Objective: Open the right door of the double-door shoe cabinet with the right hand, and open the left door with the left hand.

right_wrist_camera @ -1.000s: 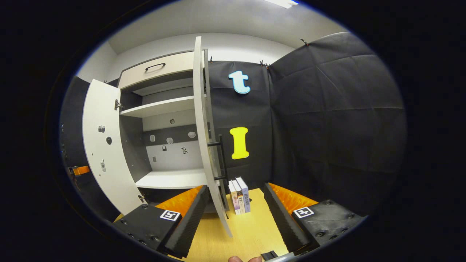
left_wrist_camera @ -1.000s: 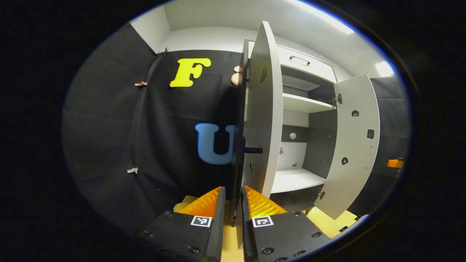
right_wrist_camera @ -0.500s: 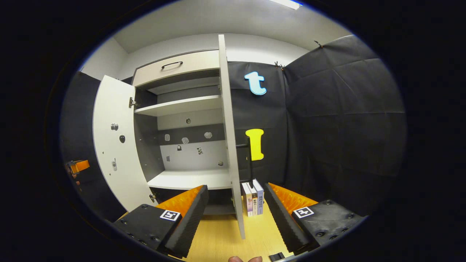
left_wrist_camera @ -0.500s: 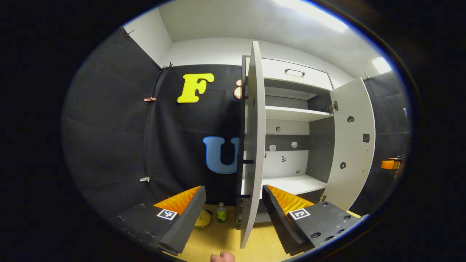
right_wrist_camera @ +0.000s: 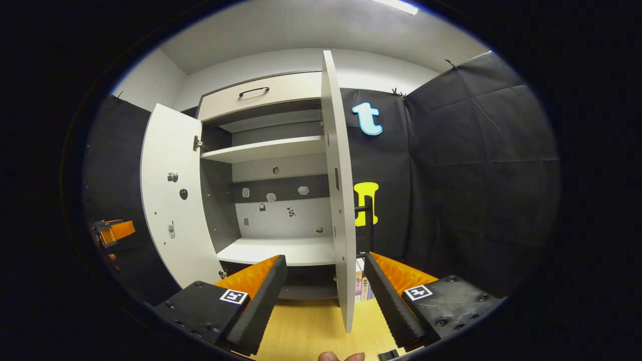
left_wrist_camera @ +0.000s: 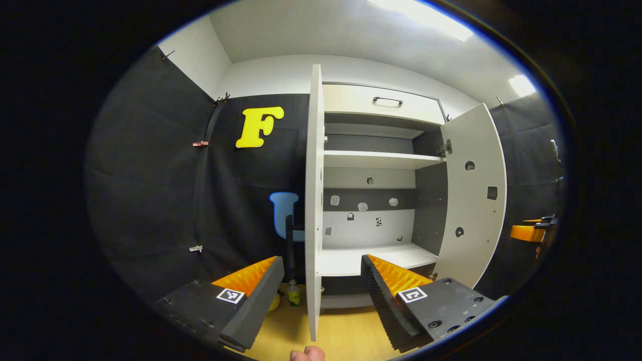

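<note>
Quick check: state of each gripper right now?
Left gripper: open, holding nothing, left door edge between its jaws.
Right gripper: open, holding nothing.

Both views low, near, facing open cabinet (left_wrist_camera: 371, 200); interior shared.

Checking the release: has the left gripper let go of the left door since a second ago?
Yes. The left gripper, earlier shut on the left door, is now open and backed away; more of the cabinet's drawer shows.

Book spines (right_wrist_camera: 362, 288) with print too small to read
</note>
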